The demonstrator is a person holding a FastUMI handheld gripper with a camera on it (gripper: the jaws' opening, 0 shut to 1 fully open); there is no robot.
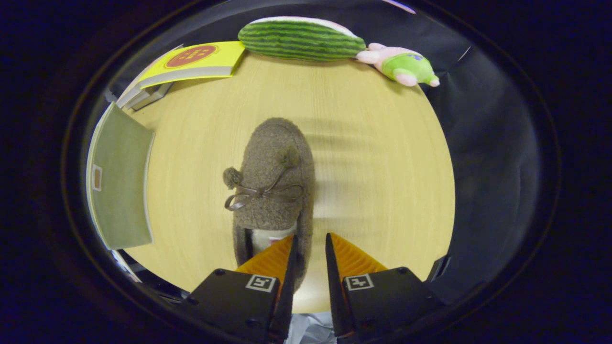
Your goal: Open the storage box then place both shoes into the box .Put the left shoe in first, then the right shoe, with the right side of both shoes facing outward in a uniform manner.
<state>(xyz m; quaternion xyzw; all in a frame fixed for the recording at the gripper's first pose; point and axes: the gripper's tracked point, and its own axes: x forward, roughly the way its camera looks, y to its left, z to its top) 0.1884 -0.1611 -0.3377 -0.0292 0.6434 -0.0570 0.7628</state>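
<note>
I see the pale wooden table (373, 157) spread out ahead of me, with a green lid or board (122, 184) lying at its left side, a yellow book (196, 59) on a stack at the far left corner, a striped watermelon cushion (301, 39) along the far edge and a small pink-and-green plush toy (401, 64) just right of it. The fuzzy brown shoe (275, 186) lies mid-table, toe pointing away, its bow and pompoms on top. My gripper (310, 253) is narrowed to a slim gap around the shoe's right heel wall, one finger inside the opening and the other outside; I cannot tell whether both press on it.
</note>
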